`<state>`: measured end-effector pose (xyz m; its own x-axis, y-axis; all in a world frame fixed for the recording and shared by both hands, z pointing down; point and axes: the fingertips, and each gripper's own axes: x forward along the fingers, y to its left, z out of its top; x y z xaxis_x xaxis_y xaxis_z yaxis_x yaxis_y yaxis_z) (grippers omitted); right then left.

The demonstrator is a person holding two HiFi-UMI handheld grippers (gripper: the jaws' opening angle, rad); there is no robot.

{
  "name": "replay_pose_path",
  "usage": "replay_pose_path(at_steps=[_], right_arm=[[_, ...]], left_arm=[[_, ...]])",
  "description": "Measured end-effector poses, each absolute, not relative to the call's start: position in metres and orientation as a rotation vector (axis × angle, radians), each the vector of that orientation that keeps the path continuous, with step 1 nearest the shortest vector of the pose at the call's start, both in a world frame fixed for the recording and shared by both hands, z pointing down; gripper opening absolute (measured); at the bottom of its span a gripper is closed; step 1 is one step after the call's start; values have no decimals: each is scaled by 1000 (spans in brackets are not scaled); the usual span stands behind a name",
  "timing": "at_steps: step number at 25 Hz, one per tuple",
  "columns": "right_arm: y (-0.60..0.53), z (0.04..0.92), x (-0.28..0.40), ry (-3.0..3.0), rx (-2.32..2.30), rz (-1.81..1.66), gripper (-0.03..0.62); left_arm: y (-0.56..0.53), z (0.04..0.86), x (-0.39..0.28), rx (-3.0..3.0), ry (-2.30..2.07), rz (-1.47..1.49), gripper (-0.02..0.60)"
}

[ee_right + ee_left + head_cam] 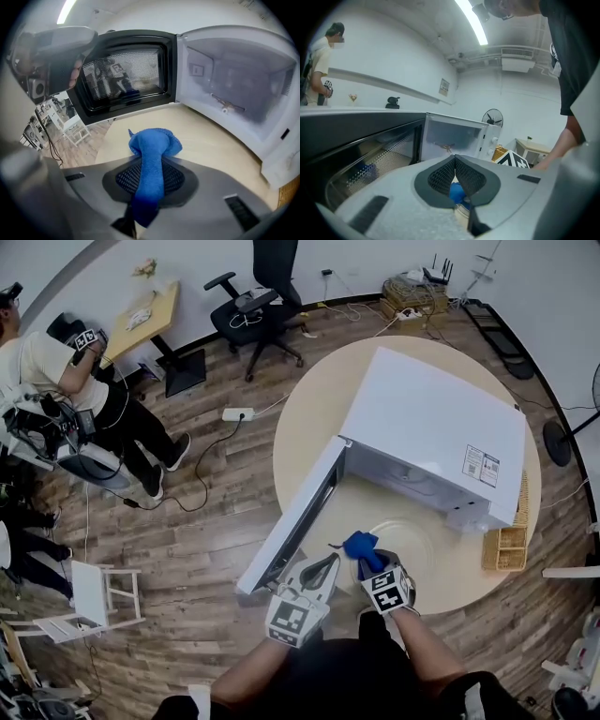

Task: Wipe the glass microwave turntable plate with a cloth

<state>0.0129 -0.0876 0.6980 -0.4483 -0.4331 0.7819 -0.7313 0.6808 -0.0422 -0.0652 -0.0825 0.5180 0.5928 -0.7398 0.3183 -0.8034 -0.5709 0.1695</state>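
Observation:
The clear glass turntable plate (417, 545) lies on the round table (309, 418) in front of the open white microwave (431, 427). My right gripper (373, 563) is shut on a blue cloth (360, 544), which bunches out past the jaws at the plate's left edge. The right gripper view shows the cloth (154, 145) clamped between the pads of the right gripper (152, 161), over the tabletop. My left gripper (328, 568) hovers just left of the cloth, jaws closed together and holding nothing. Through the left gripper (454, 161) a bit of the cloth (457, 192) shows.
The microwave door (295, 521) hangs open to the left, close beside my left gripper. A wicker basket (506, 545) stands at the table's right edge. A seated person (56, 371), an office chair (258, 306) and a power strip (237, 413) are on the wooden floor.

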Motion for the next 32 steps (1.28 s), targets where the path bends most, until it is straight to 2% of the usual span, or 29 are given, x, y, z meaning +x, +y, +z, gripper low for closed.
replay_pose_path(at_steps=[12,32], right_arm=[[-90,697,20,-2097,931,489,74],[-94,698,124,-1941,1184,529,74]], left_arm=[[-82,512,-52,2550,-1242,285,6],[-87,515,-4,2625,-1093,319,6]])
